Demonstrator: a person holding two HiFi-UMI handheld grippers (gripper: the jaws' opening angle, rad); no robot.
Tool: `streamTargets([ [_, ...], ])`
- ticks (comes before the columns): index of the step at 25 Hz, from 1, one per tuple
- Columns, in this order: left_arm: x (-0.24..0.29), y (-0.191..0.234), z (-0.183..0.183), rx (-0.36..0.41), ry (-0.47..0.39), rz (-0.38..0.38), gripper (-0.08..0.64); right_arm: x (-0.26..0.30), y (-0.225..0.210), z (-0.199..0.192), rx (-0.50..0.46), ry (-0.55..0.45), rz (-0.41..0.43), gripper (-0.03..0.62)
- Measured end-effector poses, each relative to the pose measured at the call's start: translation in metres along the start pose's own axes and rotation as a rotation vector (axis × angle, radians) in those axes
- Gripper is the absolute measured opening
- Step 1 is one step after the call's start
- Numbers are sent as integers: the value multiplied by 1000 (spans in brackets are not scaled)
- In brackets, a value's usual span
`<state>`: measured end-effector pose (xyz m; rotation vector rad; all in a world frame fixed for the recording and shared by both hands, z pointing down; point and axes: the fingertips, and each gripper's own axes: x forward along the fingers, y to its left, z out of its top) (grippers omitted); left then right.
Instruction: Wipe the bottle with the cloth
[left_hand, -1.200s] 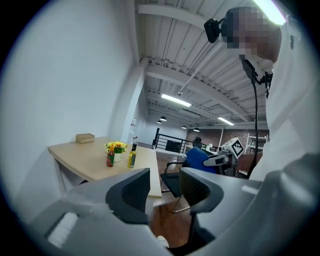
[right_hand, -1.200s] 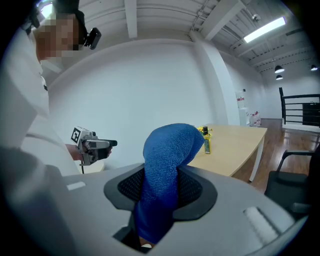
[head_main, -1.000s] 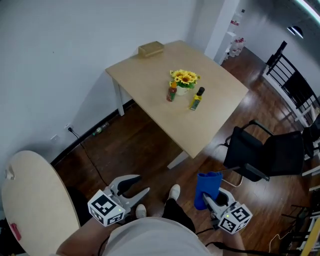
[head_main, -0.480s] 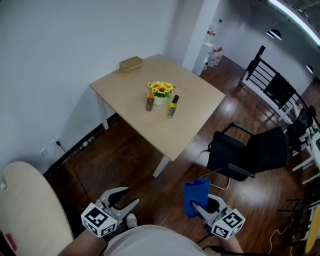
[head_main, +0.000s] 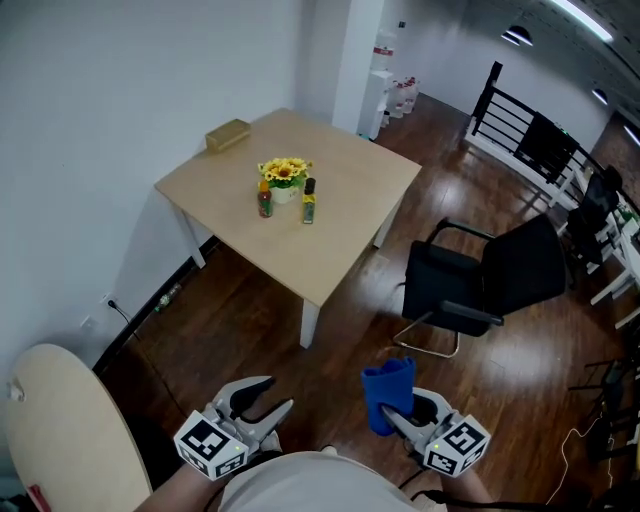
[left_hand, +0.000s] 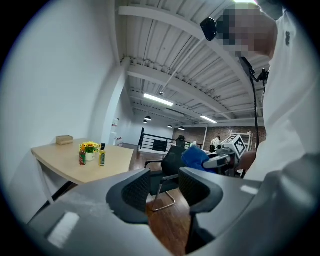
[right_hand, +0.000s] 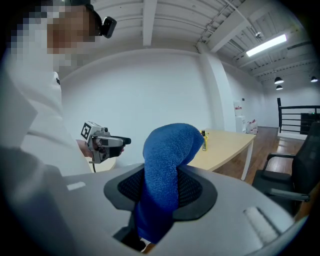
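Two hand-held grippers low in the head view: right gripper (head_main: 398, 420) clenched on a folded blue terry cloth (head_main: 388, 390) that stands up from its jaws; left gripper (head_main: 276, 395) released, nothing between its jaws. One yellow-green bottle with black cap (head_main: 308, 203) stands on the pale wooden table (head_main: 345, 215), well apart from both grippers.

The left gripper (left_hand: 165, 184) has its jaws apart with nothing between them. On the table (left_hand: 55, 162) stand flowers (left_hand: 90, 146), a red bottle (left_hand: 82, 158) and a yellow bottle (left_hand: 102, 156), and a box (left_hand: 64, 140) sits at the table's far edge. Right of the table are a chair (left_hand: 169, 159) and the right gripper (left_hand: 209, 161), which holds a blue cloth (left_hand: 194, 156).
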<state>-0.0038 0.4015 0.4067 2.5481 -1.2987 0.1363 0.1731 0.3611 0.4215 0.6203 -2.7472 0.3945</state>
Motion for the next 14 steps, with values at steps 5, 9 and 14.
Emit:
streamTargets([
  [5, 3, -32, -14, 29, 63, 3, 187, -25, -3, -19, 31, -7, 5, 153],
  [9, 5, -49, -24, 13, 80, 27, 187, -41, -4, -38, 52, 11, 16, 153],
  [14, 16, -72, -35, 0, 81, 16, 187, -50, 3, -49, 55, 14, 46, 153],
])
